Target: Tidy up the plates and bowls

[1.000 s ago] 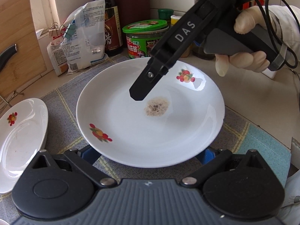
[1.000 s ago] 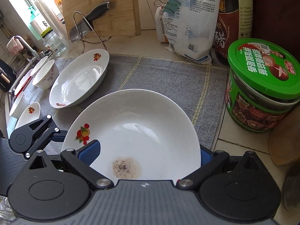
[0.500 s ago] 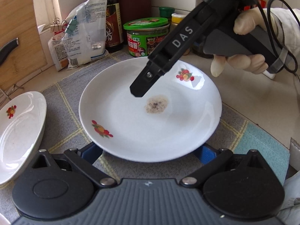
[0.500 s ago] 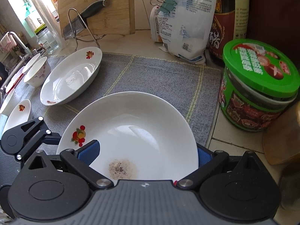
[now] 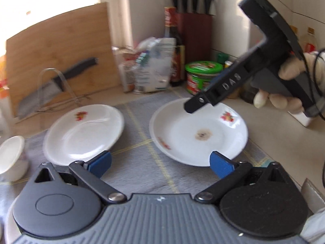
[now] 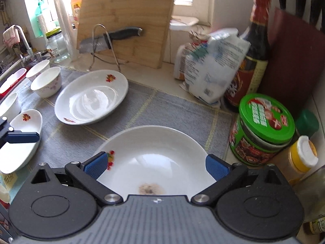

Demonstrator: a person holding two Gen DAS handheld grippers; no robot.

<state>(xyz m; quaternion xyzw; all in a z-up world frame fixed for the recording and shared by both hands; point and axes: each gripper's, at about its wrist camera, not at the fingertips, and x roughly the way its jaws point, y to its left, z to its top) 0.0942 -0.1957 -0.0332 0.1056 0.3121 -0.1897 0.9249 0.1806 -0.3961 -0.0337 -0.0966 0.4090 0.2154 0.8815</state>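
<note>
Now both tools gape empty; stained plate [image 5: 199,132] lies flat on mat [image 5: 140,122].

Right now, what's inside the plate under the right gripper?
The plate holds one brownish speckled residue patch near its middle; red fruit prints mark the rim. Otherwise bare white. The right gripper body covers its near edge, unseen there. It sits on the grey mat.
</note>
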